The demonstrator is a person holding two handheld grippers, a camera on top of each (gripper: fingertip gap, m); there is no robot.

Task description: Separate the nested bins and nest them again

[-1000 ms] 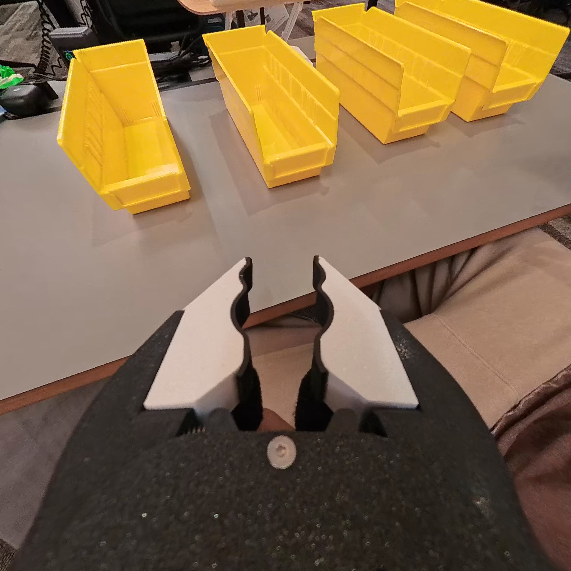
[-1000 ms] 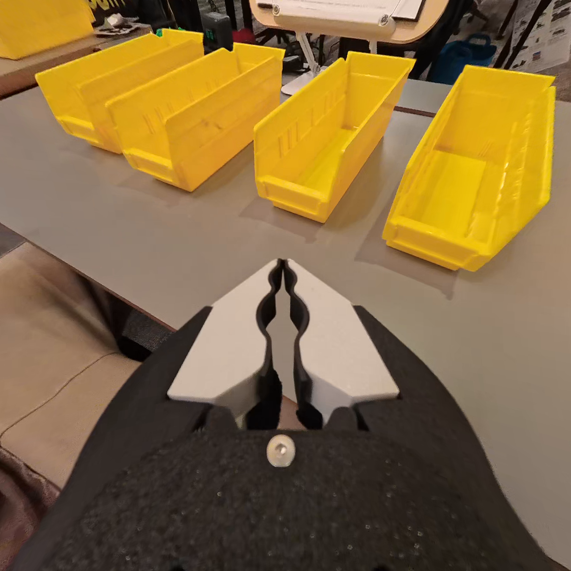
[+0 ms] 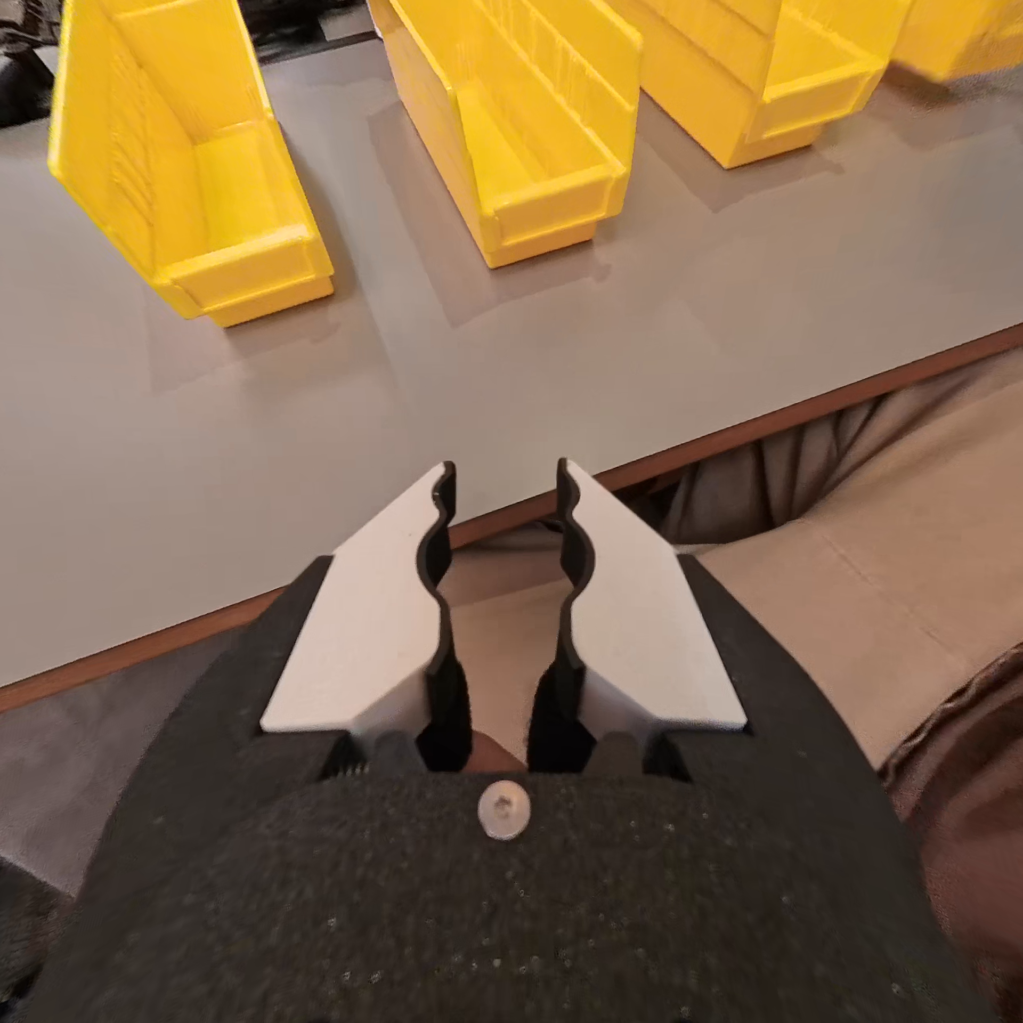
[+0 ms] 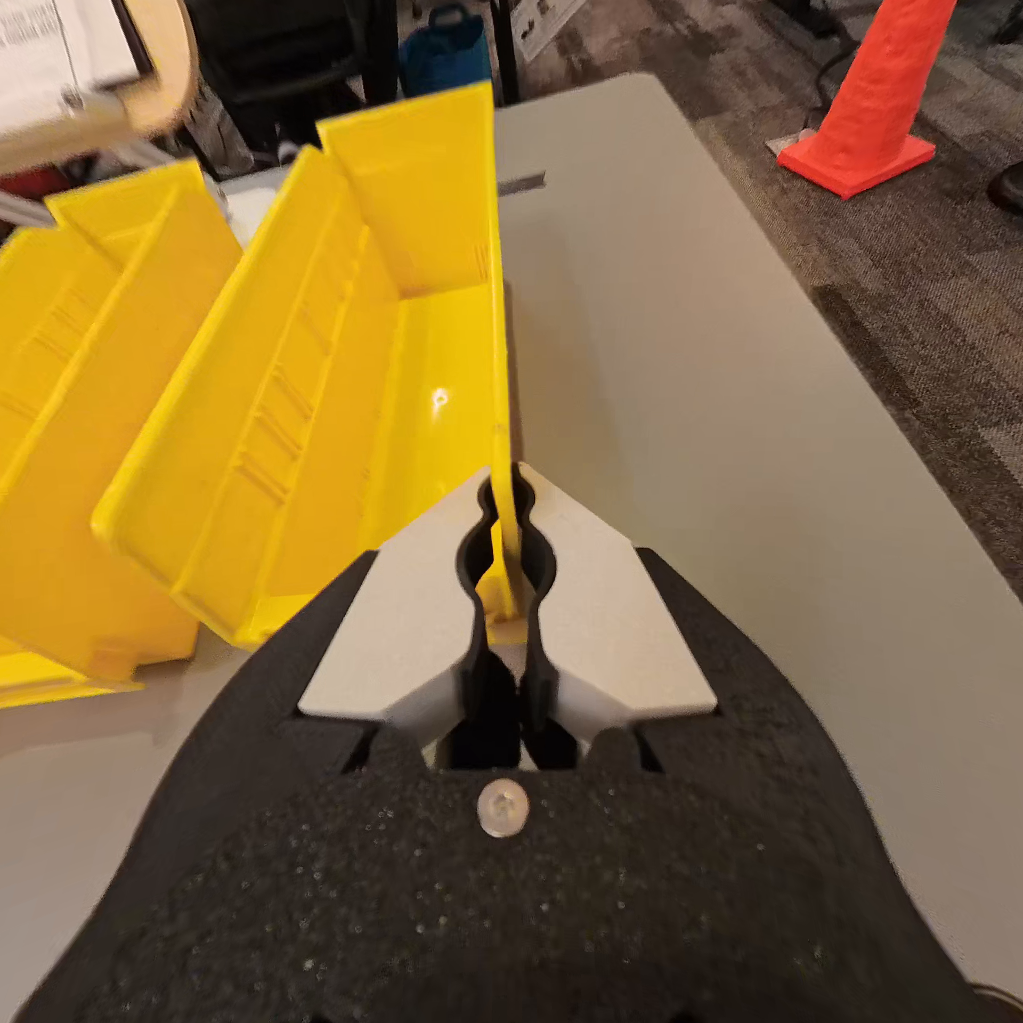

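Several separate yellow bins stand in a row on the grey table. In the left wrist view I see the left bin, a second bin and a third bin. My left gripper is open and empty, over the table's front edge, well short of the bins. In the right wrist view my right gripper is shut on the thin right side wall of the rightmost bin, near its front end. That bin lies close beside the neighbouring bin.
The table top runs on to the right of the held bin. An orange cone stands on the carpet beyond it. A blue bag and chair legs are behind the table. A person's lap in beige cloth lies below the front edge.
My right gripper has moved forward and right to the rightmost bin and closed on its side wall. My left gripper has moved a little closer to the table and stays open.
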